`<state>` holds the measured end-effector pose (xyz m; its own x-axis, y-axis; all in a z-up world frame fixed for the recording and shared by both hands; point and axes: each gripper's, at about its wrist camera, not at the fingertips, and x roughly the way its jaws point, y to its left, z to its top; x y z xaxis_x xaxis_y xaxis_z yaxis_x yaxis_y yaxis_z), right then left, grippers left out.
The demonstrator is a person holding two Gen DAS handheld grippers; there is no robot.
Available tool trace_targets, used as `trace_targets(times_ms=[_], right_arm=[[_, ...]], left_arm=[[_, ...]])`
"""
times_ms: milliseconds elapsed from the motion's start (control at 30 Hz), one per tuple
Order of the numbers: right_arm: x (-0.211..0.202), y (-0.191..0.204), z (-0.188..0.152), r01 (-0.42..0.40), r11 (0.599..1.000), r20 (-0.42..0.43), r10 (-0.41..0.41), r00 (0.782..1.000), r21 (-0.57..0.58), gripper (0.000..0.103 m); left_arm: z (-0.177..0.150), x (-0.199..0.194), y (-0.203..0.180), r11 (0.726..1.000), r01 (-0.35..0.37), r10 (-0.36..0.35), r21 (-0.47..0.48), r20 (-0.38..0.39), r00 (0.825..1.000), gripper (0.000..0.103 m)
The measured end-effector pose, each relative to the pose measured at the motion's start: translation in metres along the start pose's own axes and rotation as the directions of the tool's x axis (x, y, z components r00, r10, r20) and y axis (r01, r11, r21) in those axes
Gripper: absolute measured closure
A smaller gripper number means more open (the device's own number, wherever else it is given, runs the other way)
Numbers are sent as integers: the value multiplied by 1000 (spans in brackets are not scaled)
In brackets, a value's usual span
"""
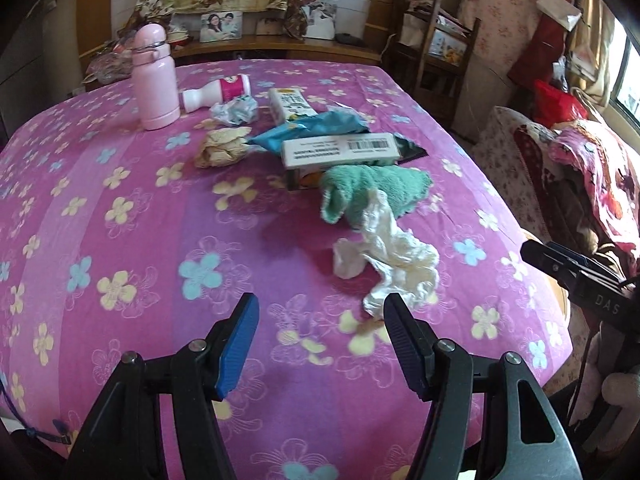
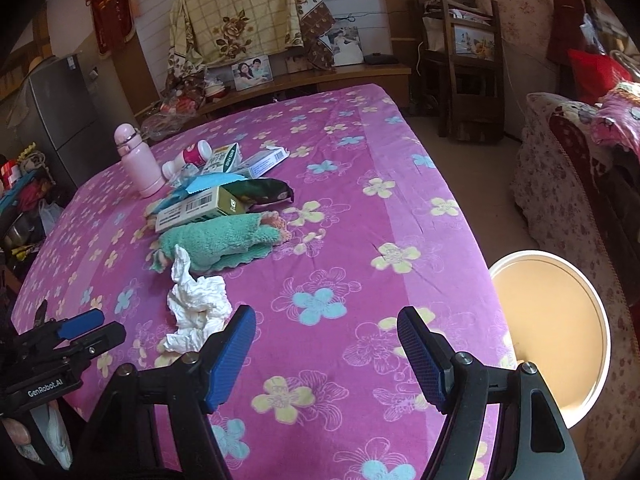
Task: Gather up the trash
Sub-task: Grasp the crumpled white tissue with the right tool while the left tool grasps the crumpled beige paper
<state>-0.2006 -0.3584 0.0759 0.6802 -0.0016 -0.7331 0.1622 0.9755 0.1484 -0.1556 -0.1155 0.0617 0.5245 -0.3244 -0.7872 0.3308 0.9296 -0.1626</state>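
Note:
A crumpled white tissue lies on the pink flowered tablecloth, just ahead of my left gripper, which stands open with nothing between its pads. Behind the tissue lies a green cloth. Further back are a white carton with a barcode, a blue wrapper, a brown paper wad and a bluish crumpled wrapper. My right gripper hangs open and empty over bare cloth; it also shows at the right edge as the right gripper. The left gripper shows at the lower left.
A pink bottle stands at the back left beside a lying white and pink bottle. A round bin with a white rim sits below the table's right edge. A wooden chair and a sofa stand to the right.

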Motion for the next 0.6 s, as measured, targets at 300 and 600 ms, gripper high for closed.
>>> trace_targets(times_ms=[300,600], right_arm=[[4,11,2,-15,1000,-4,15,1000,-5,26],[15,36,2,-59,997,-29,58,998,-43,26]], left_arm=[[6,-4,3,1000,-13,13,-5,31,999,37],[9,-4,11,1000,-26,27,-7,39,999,37]])
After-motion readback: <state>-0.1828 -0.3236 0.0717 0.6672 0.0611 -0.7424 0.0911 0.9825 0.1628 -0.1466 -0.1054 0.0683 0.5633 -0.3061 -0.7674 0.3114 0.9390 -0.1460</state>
